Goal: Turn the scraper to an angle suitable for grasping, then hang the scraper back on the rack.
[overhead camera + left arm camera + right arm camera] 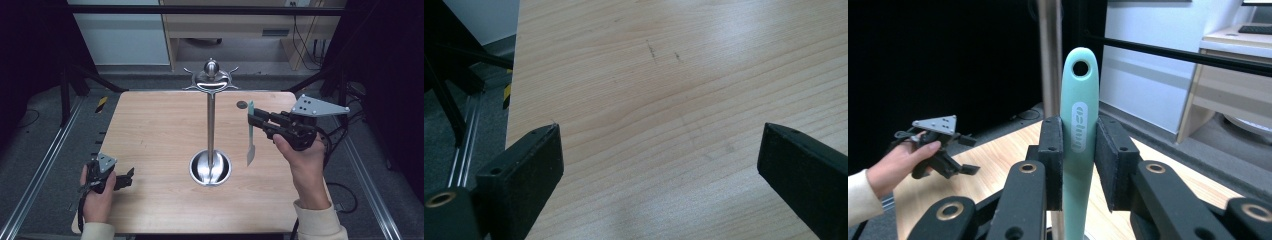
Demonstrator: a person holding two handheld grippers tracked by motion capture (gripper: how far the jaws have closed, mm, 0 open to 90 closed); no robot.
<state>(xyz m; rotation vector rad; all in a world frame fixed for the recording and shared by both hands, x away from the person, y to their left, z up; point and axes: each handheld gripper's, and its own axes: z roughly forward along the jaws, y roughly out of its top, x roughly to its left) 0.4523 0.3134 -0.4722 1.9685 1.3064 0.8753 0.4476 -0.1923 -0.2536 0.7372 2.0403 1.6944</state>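
Probably light, stiff and a little slick, the knife hangs upright near the desk's right edge, its handle clamped in the right gripper.

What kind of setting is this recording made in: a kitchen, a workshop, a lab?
Probably a lab or test room, not a kitchen: a bare light wooden table framed by dark metal rails, cables trailing beneath a desk behind, and a lone chrome utensil stand as a prop.

A mint-green utensil with a holed handle end hangs upright above the table's right side, handle up, its pale, perhaps spatula-like blade pointing down.
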